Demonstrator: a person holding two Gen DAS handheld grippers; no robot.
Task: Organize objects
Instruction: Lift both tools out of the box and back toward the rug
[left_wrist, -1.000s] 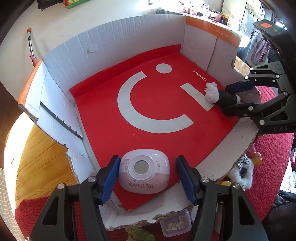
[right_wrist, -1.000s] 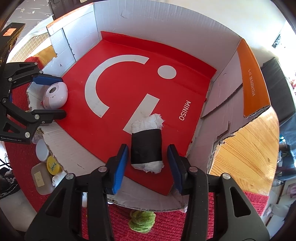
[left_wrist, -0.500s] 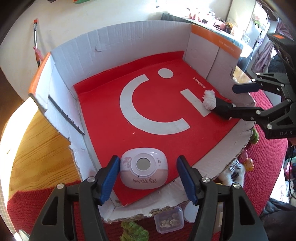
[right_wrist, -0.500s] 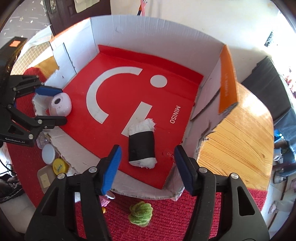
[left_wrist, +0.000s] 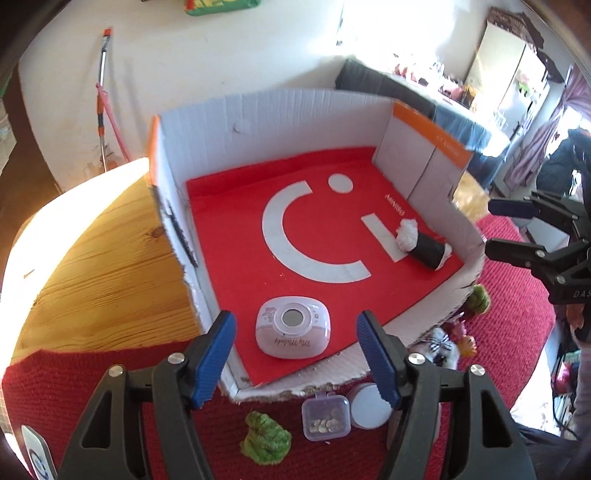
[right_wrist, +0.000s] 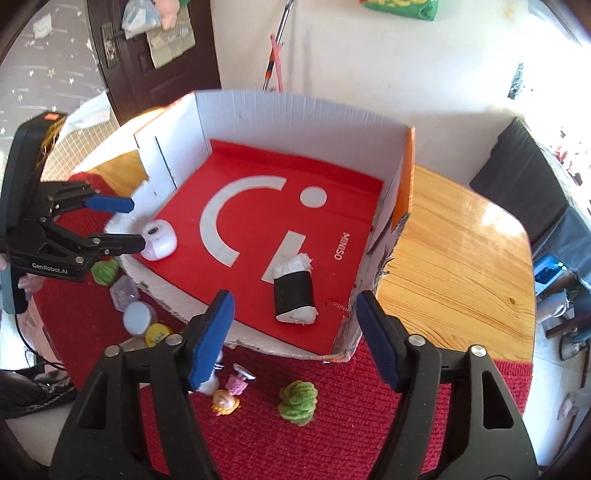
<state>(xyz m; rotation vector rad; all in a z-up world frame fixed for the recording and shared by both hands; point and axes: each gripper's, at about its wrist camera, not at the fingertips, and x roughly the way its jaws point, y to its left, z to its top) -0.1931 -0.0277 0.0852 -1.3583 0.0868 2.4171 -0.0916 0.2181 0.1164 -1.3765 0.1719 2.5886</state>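
A white cardboard box (left_wrist: 280, 122) (right_wrist: 295, 118) with a red floor stands on the table. A pink-white "My Melody" device (left_wrist: 292, 332) (right_wrist: 159, 244) lies near the box's front left corner. A black-wrapped white plush roll (left_wrist: 424, 244) (right_wrist: 294, 291) lies near the right wall. My left gripper (left_wrist: 295, 354) (right_wrist: 127, 223) hovers above the device, its jaws opening, with nothing pressed between them. My right gripper (right_wrist: 293, 336) (left_wrist: 495, 229) hangs above the roll, jaws opening, clear of it.
On the red mat (left_wrist: 517, 295) in front of the box lie green yarn-like toys (left_wrist: 264, 437) (right_wrist: 298, 402), a small clear lidded case (left_wrist: 325, 417), a white round jar (left_wrist: 369, 406), a yellow lid (right_wrist: 159, 334) and small figurines (right_wrist: 225, 400). Bare wooden tabletop (right_wrist: 461, 258) flanks the box.
Both grippers have risen and drawn back from the box. The right one opened and let go of the roll, which now lies on the red floor. The left one widened around the device.
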